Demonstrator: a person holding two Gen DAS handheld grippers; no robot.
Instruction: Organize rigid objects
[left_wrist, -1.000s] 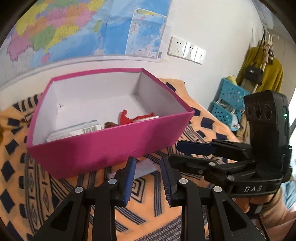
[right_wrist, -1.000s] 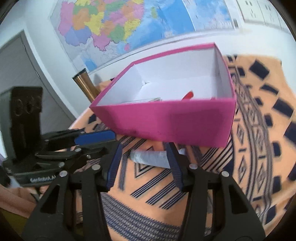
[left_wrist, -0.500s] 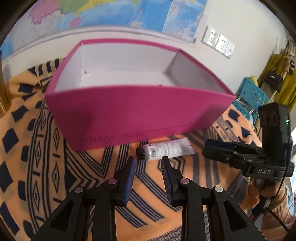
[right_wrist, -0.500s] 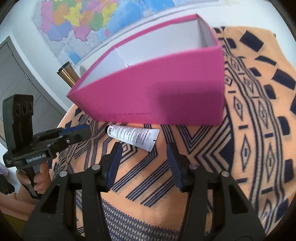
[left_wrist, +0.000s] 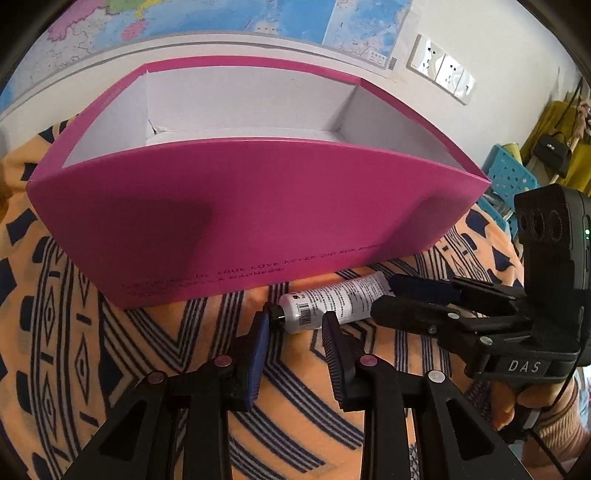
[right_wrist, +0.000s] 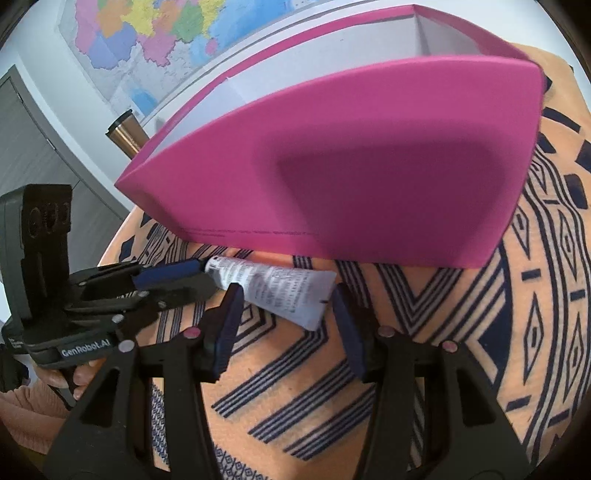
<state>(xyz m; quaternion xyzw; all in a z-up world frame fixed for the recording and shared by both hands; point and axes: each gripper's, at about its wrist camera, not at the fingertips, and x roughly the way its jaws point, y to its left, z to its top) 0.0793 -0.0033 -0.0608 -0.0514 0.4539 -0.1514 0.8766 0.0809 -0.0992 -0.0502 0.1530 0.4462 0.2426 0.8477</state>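
Patterned cloth; tube between parted jaws.

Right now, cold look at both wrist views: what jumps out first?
The big pink box fills the middle of both views, open-topped, standing on the orange patterned cloth. Just in front of its near wall lies a white tube with a black cap. Both grippers close in on it: the left gripper at the cap end, the right gripper straddling the flat end, jaws open, neither visibly pressing it.
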